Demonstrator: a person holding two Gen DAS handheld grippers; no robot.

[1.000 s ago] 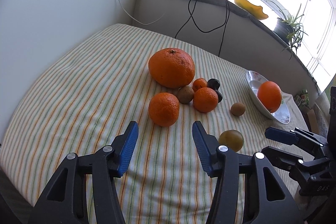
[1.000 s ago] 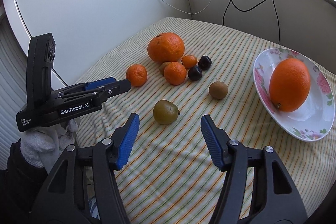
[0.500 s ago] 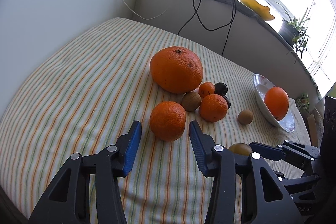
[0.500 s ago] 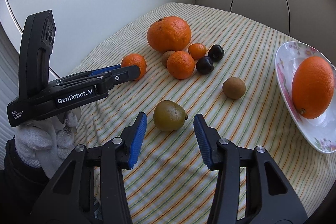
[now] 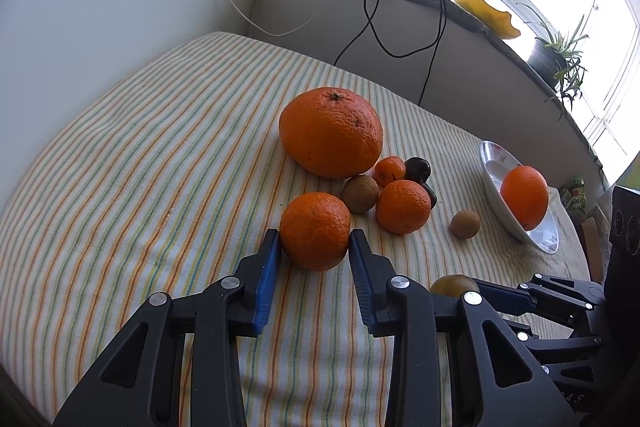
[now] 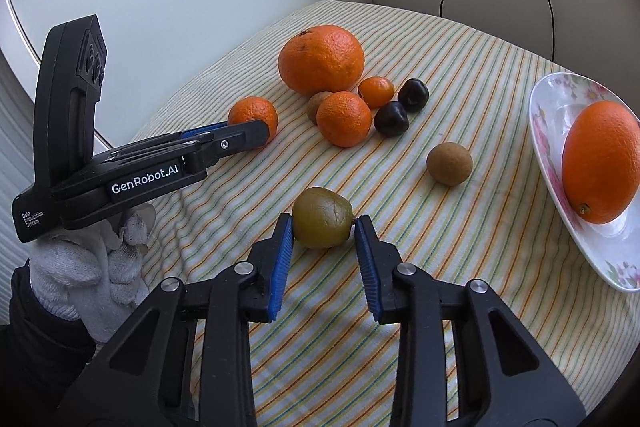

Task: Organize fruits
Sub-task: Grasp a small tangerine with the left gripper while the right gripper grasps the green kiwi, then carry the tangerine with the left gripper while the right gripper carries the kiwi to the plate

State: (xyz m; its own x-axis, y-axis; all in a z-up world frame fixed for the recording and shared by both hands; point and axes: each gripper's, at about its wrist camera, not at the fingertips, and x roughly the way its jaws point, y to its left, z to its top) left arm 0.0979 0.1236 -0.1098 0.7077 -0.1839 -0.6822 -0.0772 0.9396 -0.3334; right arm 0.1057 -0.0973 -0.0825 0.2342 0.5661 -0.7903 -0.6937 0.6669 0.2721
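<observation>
**Ana:** Fruit everywhere on the striped worktop (image 5: 140, 155). Where is the left gripper (image 5: 314, 247)?

**Ben:** Around a small orange (image 5: 315, 230). Its jaws sit close on either side, touching or nearly so; I cannot tell if they grip it.

**Ana:** And the right gripper (image 6: 323, 227)?

**Ben:** Same story with the greenish-brown fruit (image 6: 322, 223): blue pads (image 6: 282, 255) just beside it, jaws narrow, the fruit resting on the cloth.

**Ana:** The others?

**Ben:** A big orange (image 6: 321, 59) at the back, with two small oranges, two dark fruits (image 6: 402, 107) and a brown one clustered before it. Another brown fruit (image 6: 449, 163) lies alone. One orange (image 6: 600, 163) sits in the flowered plate (image 6: 548, 115), right.
</observation>
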